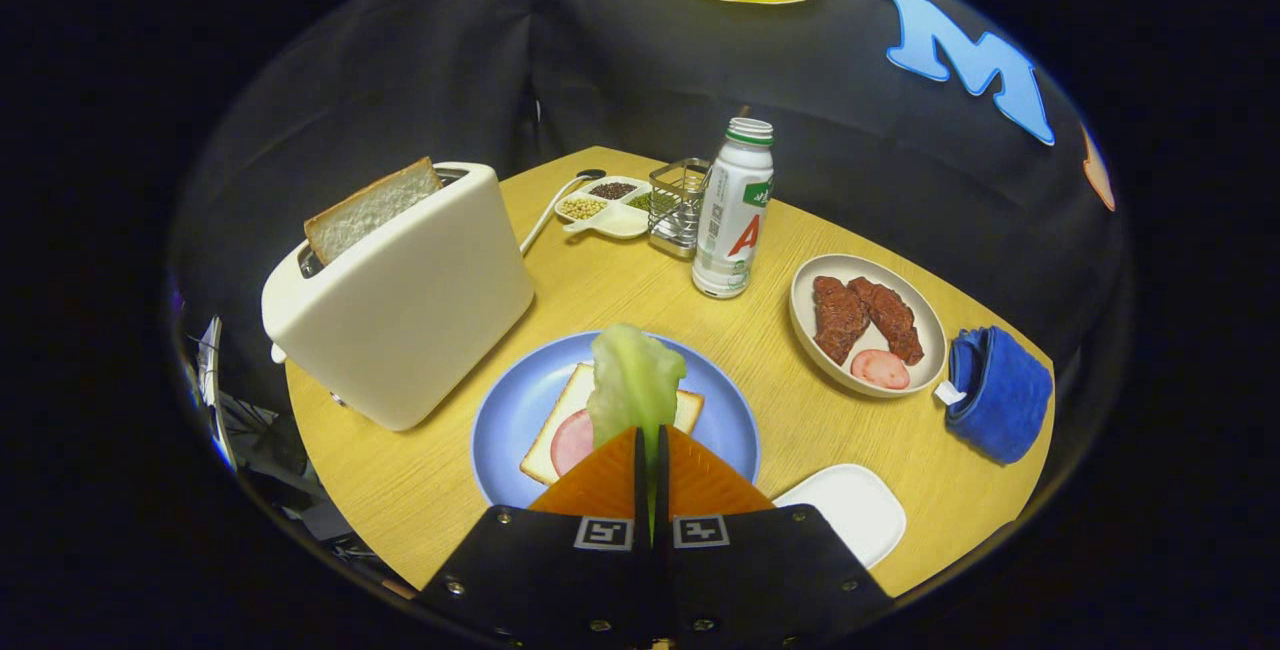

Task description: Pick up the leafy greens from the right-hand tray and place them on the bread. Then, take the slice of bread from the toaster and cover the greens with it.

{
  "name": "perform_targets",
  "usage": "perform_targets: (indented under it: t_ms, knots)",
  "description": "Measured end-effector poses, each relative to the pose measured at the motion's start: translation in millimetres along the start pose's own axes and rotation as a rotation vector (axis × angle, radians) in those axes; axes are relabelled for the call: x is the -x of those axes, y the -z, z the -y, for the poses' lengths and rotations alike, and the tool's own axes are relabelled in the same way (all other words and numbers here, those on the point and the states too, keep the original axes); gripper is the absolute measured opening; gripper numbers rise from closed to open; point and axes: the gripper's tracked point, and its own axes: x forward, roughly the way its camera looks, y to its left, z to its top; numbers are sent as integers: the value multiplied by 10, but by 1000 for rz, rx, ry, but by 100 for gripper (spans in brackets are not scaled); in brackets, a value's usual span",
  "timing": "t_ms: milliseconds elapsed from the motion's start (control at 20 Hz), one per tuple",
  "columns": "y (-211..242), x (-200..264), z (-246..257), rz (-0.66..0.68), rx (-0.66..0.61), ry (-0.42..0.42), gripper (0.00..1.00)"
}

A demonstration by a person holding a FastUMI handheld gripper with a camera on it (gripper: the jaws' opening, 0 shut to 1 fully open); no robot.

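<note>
While clamped on greens (634,385), claw (651,455) hangs right above bread (563,420) on plate (510,410); leaf long axis points ahead.

The gripper (650,445) has two wedge-shaped fingers (600,480) that taper to a narrow point, their upper faces ridged with fine diagonal lines. Only a thin slit parts them, and they stand pressed close together. Behind the fingers sit two broad black plates that spread outward like a collar. Each plate carries a small square black-and-white marker near the slit. Small silver screws dot the plates along their outer edges and lower rim.
</note>
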Motion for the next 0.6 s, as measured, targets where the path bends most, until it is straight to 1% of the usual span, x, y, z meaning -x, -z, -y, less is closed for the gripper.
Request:
perform_targets:
  t_ms: [200, 250, 350, 450, 550, 600]
  knots:
    - [-49, -154, -198, -7, -21, -37, 2]
    - [-63, -173, -235, -9, -22, -41, 7]
    - [-32, -225, -264, -17, -25, -41, 8]
    - [6, -260, -324, -27, -37, -58, 14]
    - [8, -277, -341, -32, -39, -62, 26]
    - [16, -280, -348, -31, -43, -62, 26]
